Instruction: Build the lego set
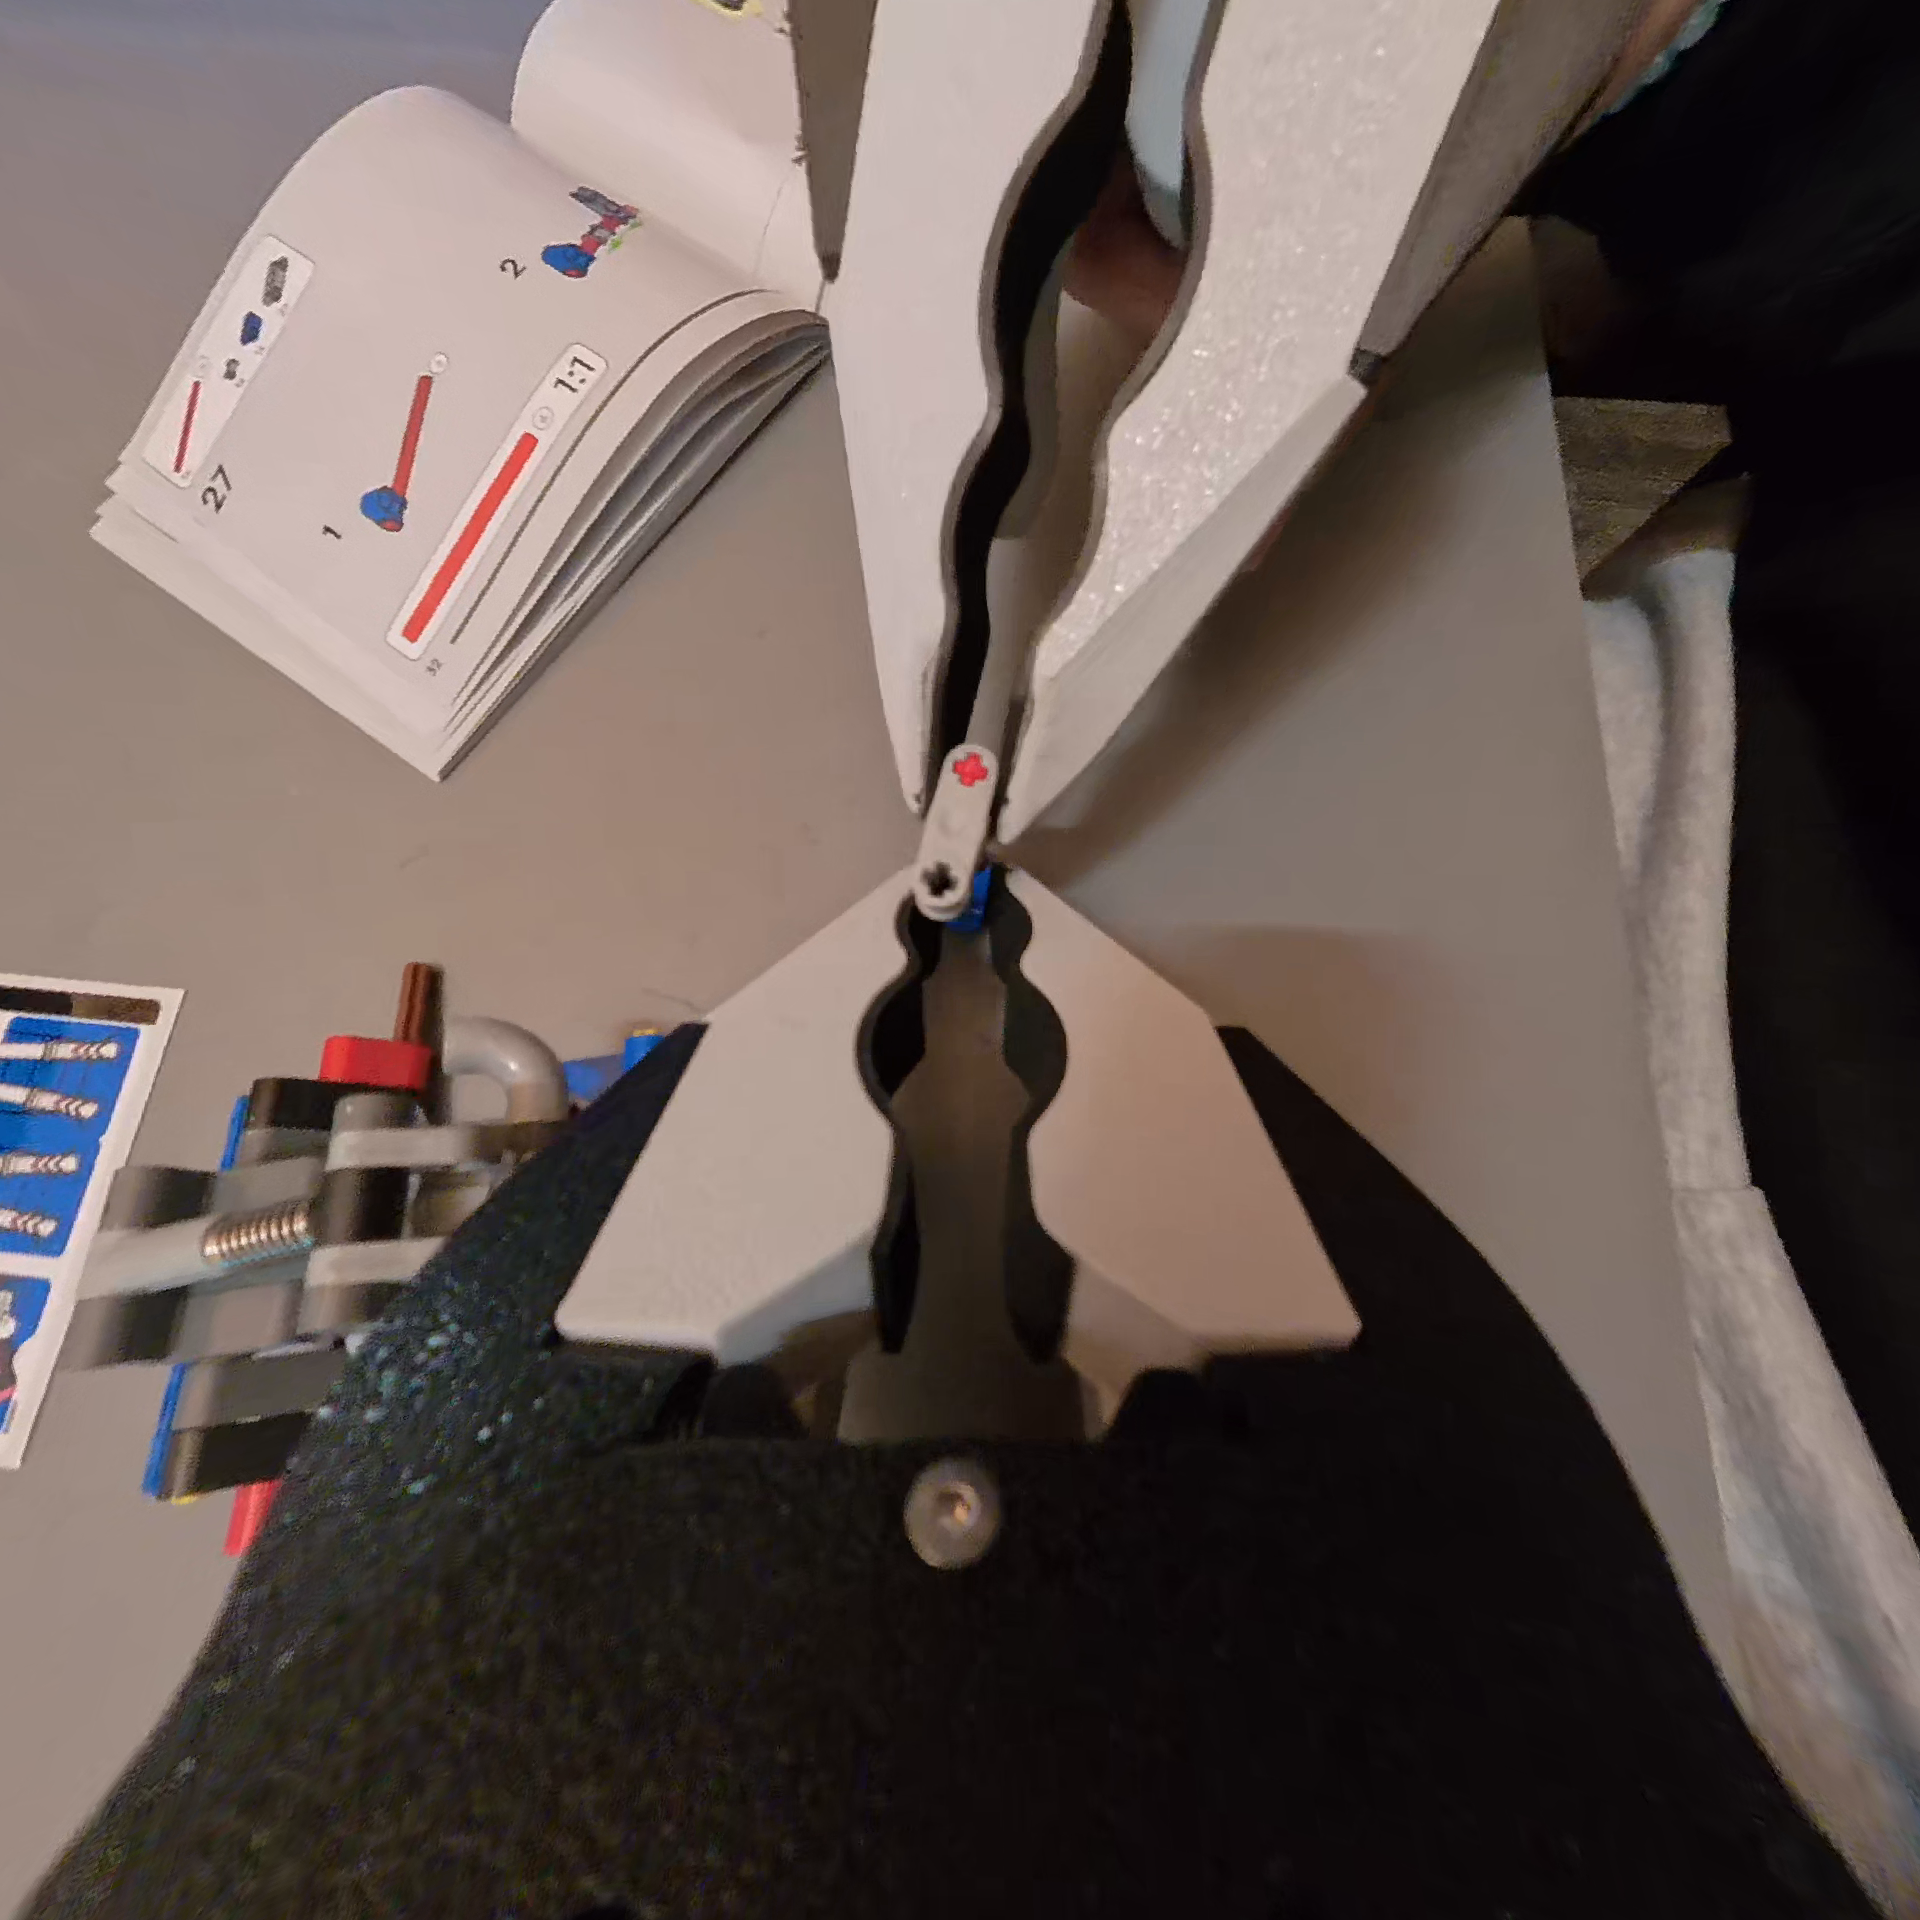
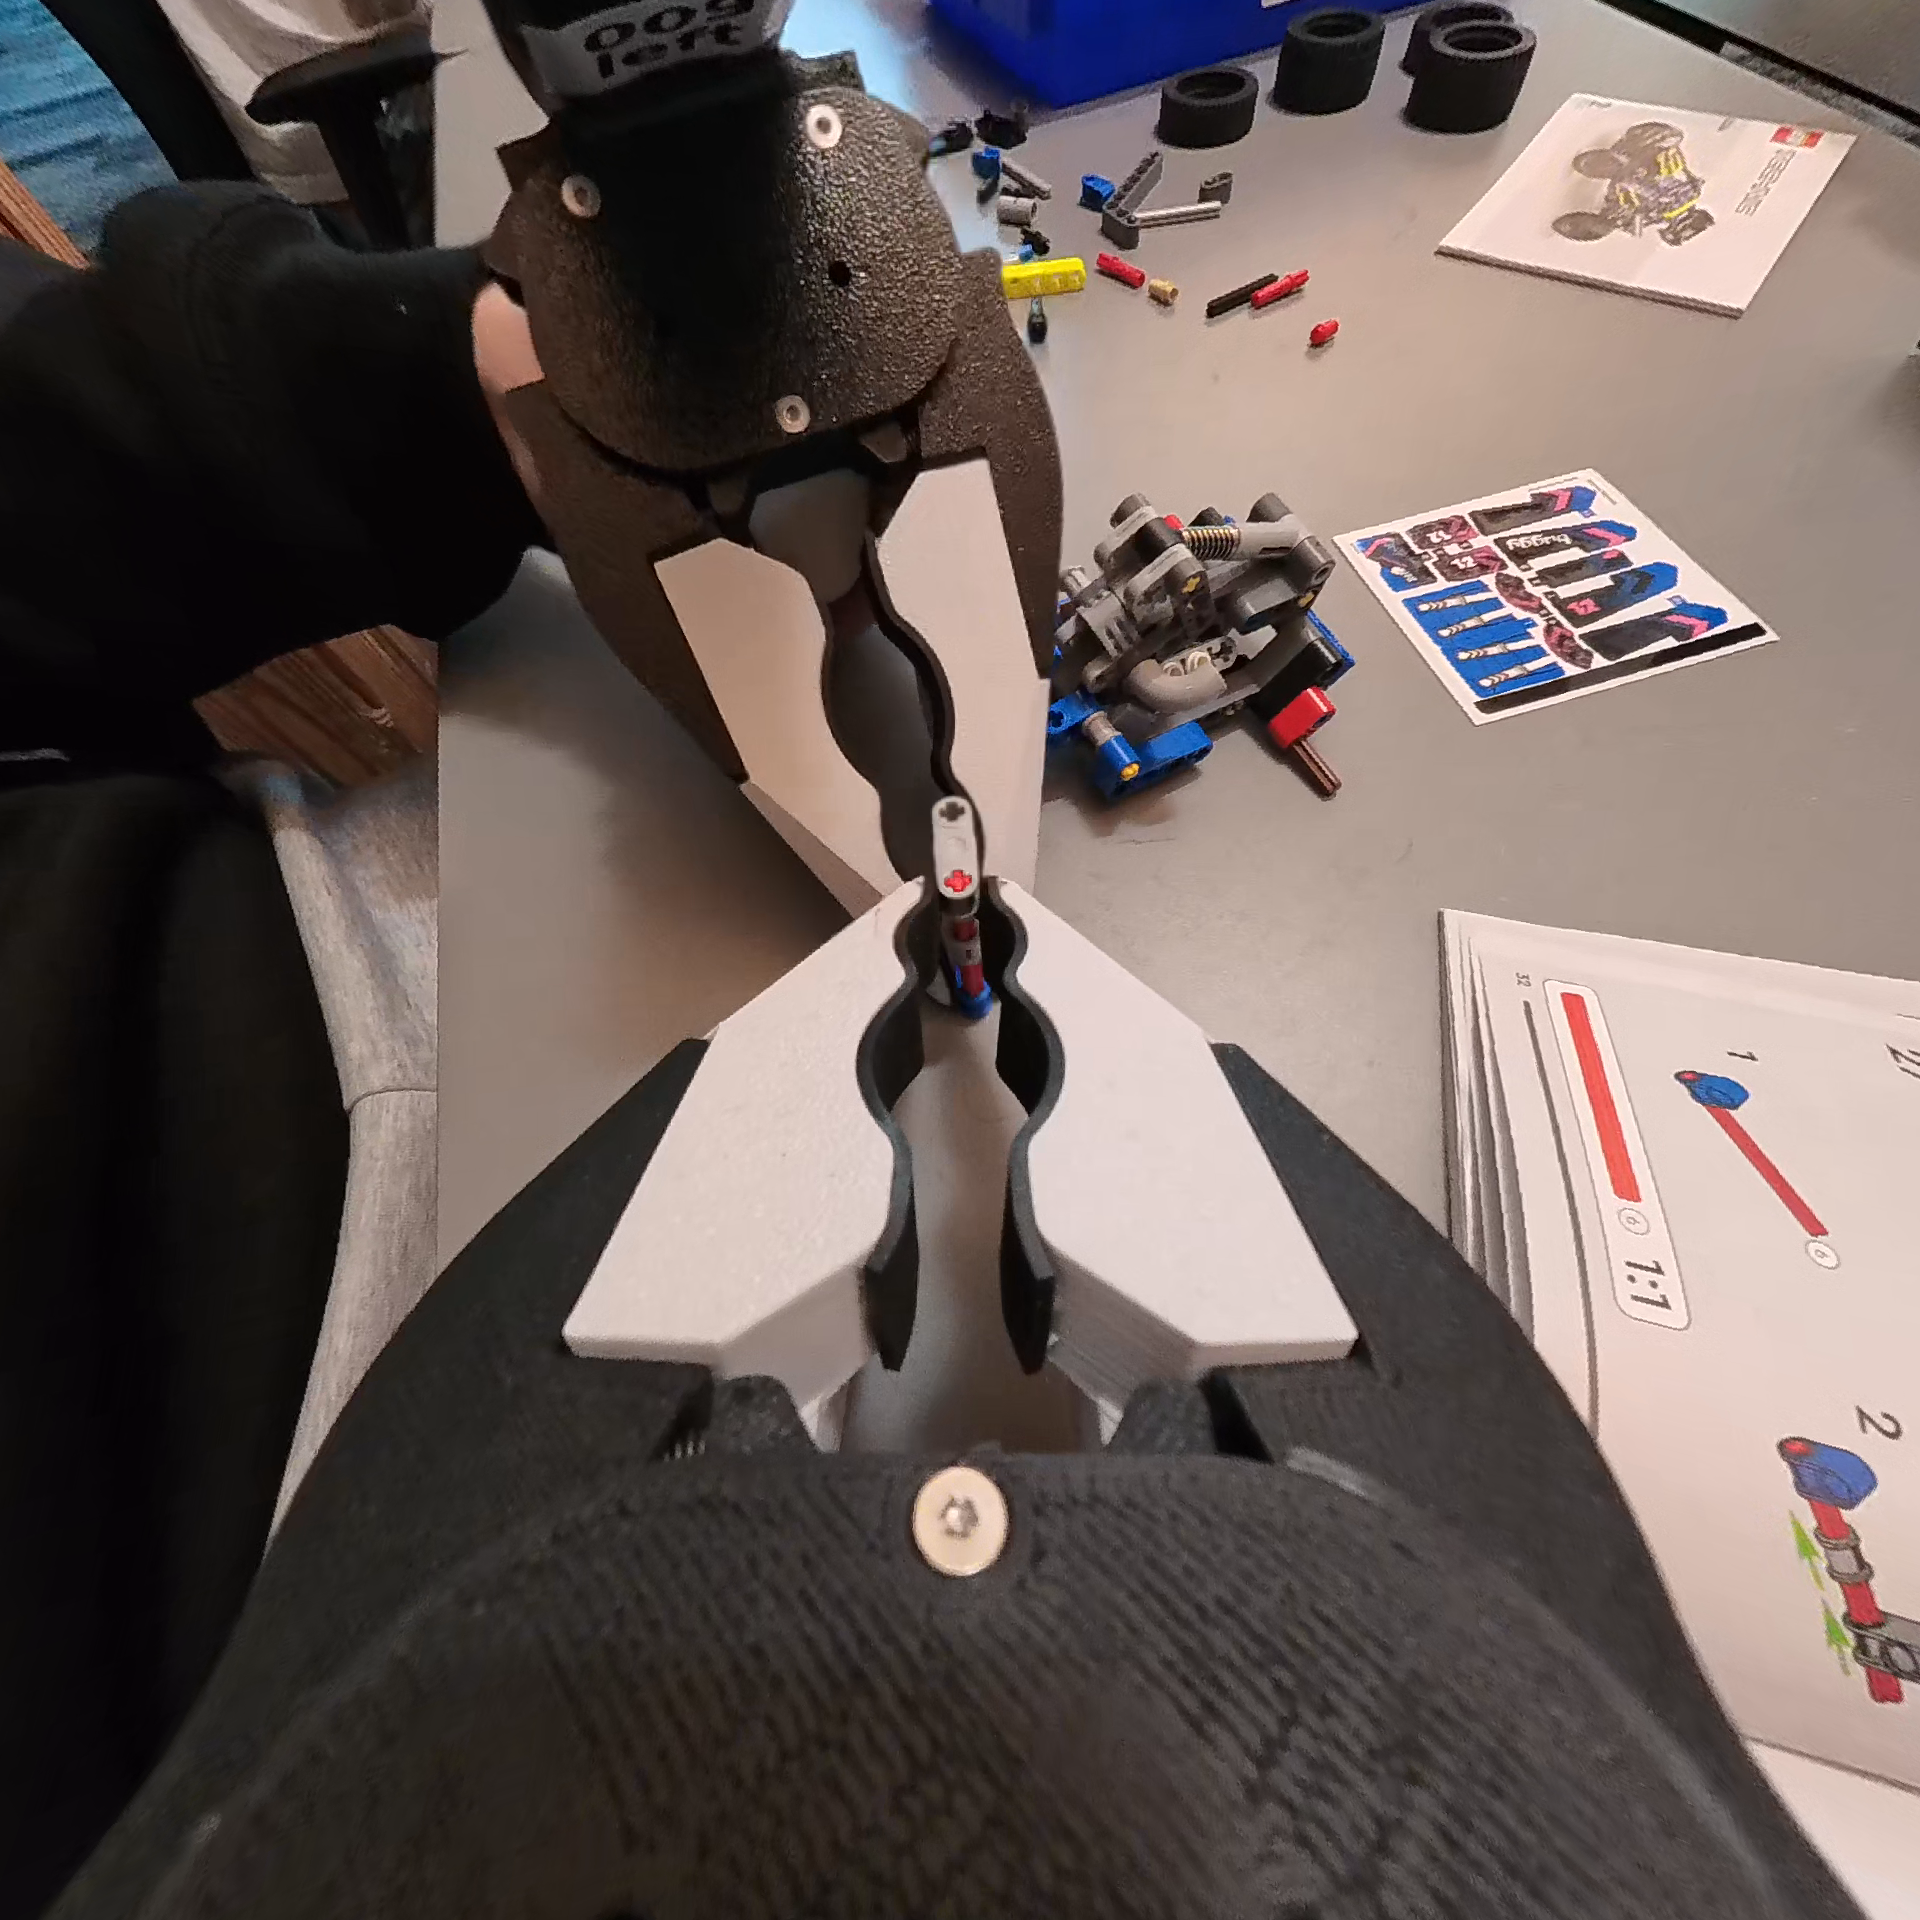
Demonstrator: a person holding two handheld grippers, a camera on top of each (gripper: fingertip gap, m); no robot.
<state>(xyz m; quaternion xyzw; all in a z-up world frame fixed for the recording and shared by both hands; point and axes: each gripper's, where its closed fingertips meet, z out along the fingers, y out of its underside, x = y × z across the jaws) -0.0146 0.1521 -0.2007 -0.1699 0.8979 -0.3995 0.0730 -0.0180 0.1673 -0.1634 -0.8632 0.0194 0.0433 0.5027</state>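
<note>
While the two grippers are meeting tip to tip above the grey table [image 2: 1455, 436], the right gripper [image 2: 961, 920] is clamping its jaws on a red axle [image 2: 966, 956] with a blue piece [image 2: 971, 1000] at its near end, holding it steady along the fingers; the left gripper [image 1: 961, 902] is closing its jaws near the small grey liftarm [image 1: 958, 821] seated on the axle's tip, judged to be pressing it along the shaft, though exactly what its tips are pinching cannot be told; the open instruction booklet [image 1: 416, 416] is lying just beside, turned for reference; the part-built chassis [image 2: 1195, 623] is waiting near the sticker sheet [image 2: 1548, 592]; loose pieces [image 2: 1143, 249] and black tyres [image 2: 1351, 62] are sitting well apart
</note>
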